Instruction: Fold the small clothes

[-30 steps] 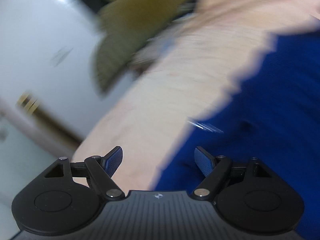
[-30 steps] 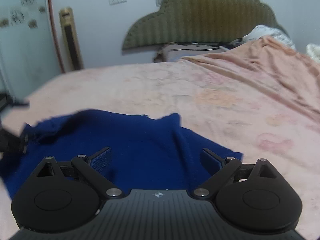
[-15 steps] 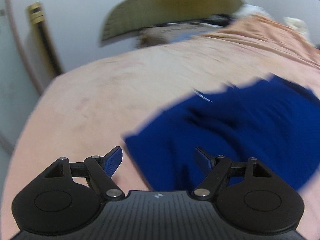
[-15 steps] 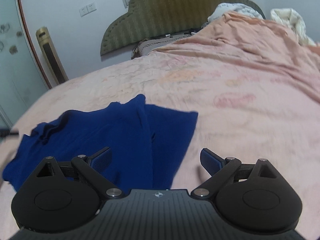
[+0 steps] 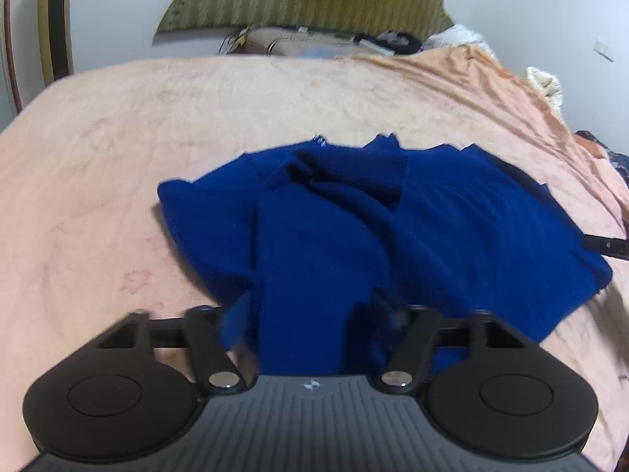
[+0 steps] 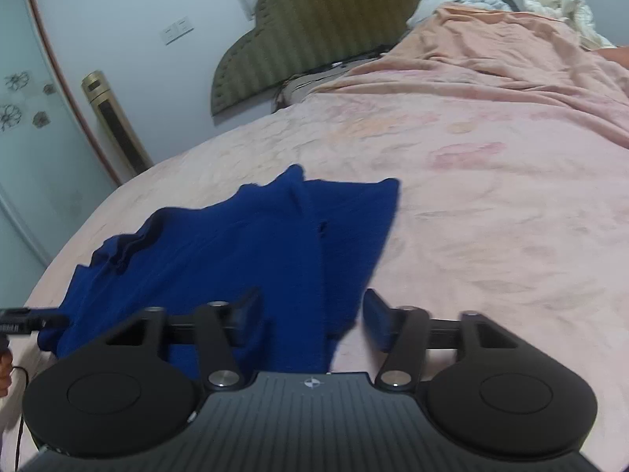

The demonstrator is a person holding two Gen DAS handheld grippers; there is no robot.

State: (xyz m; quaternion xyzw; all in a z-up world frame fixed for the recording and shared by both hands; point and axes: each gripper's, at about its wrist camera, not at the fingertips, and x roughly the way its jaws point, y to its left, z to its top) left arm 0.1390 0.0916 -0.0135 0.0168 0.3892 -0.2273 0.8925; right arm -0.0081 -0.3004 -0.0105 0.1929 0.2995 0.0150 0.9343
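Left gripper (image 5: 304, 310) is closing its jaws right now around a raised fold along the near edge of the blue garment (image 5: 452, 228), cloth between its fingers but the blur hiding whether the pads are biting yet, while the garment is lying rumpled on the pink bedspread (image 5: 98, 157). Right gripper (image 6: 310, 310) is also closing, the garment's near corner sitting between its jaws, not visibly pinched. It is looking like a soft, light, limp knit that will likely sag and bunch, so pinching both near corners seems best.
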